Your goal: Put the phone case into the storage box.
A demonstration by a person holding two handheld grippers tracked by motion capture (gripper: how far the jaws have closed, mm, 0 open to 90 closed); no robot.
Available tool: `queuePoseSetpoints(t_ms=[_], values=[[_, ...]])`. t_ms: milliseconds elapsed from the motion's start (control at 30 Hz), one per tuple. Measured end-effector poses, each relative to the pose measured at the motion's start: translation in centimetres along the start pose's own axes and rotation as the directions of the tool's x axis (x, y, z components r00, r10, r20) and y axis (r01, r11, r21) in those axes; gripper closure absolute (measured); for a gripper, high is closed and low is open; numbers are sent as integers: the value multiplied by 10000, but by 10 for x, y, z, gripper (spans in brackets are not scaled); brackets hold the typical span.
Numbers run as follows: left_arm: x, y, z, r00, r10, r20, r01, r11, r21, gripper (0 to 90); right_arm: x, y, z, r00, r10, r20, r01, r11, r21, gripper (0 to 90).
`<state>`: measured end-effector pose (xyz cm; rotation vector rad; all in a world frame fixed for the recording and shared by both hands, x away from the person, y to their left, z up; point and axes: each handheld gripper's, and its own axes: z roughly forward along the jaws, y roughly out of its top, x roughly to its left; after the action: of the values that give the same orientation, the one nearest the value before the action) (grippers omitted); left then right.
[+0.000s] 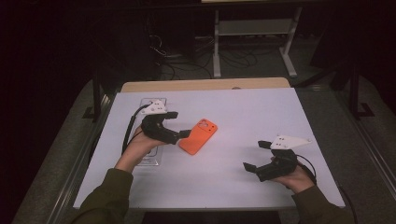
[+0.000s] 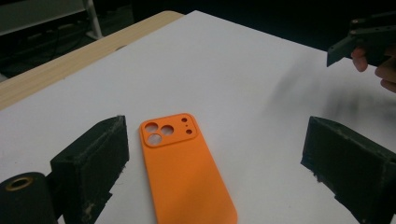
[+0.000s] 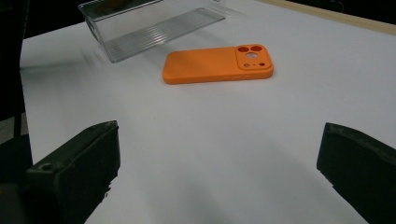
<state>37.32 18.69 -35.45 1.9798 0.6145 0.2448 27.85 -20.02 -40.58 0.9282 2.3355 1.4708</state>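
Note:
An orange phone case [image 1: 199, 136] lies flat, back up, near the middle of the white tabletop [image 1: 224, 182]. My left gripper [image 1: 180, 124] hovers just left of it, jaws open and pointing at it. In the left gripper view the case [image 2: 182, 168] lies between the open jaws of that gripper [image 2: 217, 133], nearer the left one, and neither pad touches it. My right gripper [image 1: 256, 155] is held open near the table's front right, well apart from the case. In the right gripper view the case [image 3: 217, 64] lies farther off, beyond that gripper's [image 3: 219, 135] open jaws.
A clear plastic box [image 3: 149, 25] stands at the left of the table, beyond the case in the right gripper view; my left hand is over the box [image 1: 152, 158]. A wooden table edge [image 1: 205, 85] runs along the back. The right gripper [image 2: 359, 39] shows at upper right.

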Motion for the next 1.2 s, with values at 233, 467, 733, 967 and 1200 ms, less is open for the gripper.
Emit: queuePoseSetpoints(t_ms=[233,467,733,967,1200], values=[[6,8,3,9994,-107,-344,109,9999,75,169,0,0,0,10000,3,1,-3,10000,-7,0],[11,12,5,9978,-190,-639,206,9995,238,348,-1,0,0,10000,15,13,-15,10000,-16,0],[16,15,10,9957,-278,-878,324,9981,516,450,-1,0,-1,10000,-12,11,12,10000,-18,0],[20,16,20,9904,-247,-1358,392,9936,1056,552,0,0,0,10000,3,6,-3,10000,-17,0],[24,16,27,9869,-217,-1601,466,9871,1534,650,0,0,-1,10000,-47,26,47,10000,-42,0]])
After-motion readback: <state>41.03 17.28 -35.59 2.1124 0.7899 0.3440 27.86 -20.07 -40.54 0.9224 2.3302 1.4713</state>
